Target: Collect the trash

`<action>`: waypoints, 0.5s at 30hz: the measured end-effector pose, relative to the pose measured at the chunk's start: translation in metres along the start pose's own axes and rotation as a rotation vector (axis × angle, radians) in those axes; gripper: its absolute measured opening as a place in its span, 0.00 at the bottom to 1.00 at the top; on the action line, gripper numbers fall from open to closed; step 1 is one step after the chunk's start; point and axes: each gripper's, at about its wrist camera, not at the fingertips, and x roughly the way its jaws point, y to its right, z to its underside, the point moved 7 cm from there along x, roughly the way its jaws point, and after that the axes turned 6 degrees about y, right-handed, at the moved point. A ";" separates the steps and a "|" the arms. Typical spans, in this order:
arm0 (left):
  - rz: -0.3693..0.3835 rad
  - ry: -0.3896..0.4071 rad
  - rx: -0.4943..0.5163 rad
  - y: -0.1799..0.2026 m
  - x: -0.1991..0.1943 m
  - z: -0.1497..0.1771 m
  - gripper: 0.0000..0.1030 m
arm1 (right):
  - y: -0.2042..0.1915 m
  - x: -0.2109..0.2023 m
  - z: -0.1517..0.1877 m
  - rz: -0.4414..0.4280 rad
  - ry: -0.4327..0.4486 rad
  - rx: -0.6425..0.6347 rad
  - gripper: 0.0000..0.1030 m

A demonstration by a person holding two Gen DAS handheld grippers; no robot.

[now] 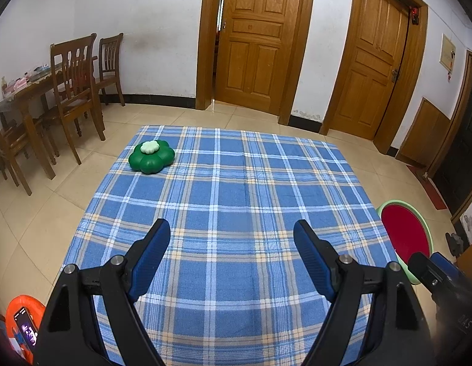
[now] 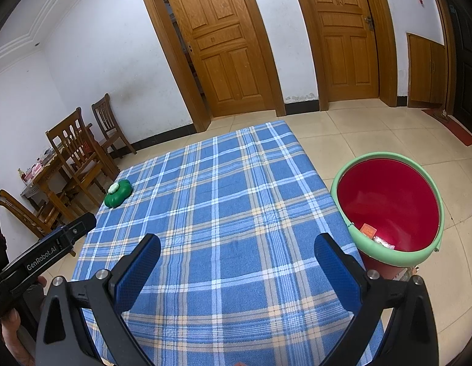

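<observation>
A: How much room is there over the counter?

B: Plenty. The blue checked cloth is bare from the near edge to the far edge, save for a green flower-shaped box with a pale lid at the far left corner. Tiled floor lies open beyond the far edge up to two wooden doors.

A: And the grippers?

B: The left gripper hangs over the near part of the counter, its blue pads spread wide with only cloth between them. The right gripper is likewise released, holding nothing.

A: Where is the trash?

B: In the bin, red inside with a green rim, standing on the floor just off the counter's right edge. The right wrist view looks down into it: an orange packet and a crumpled wrapper lie at the bottom. The left wrist view shows only part of the rim and red inside, not the contents.

A: Anything else around?

B: Wooden chairs and a cluttered table stand against the left wall, well apart from the counter. The left view alone shows a phone on something orange at the lower left.
</observation>
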 end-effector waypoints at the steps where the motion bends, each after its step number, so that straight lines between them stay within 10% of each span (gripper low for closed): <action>1: -0.001 0.000 0.000 0.000 0.000 0.000 0.80 | 0.000 0.000 0.000 -0.001 0.000 0.000 1.00; 15: 0.001 -0.002 -0.001 0.000 0.000 0.000 0.80 | 0.000 0.000 0.000 -0.001 0.000 0.000 1.00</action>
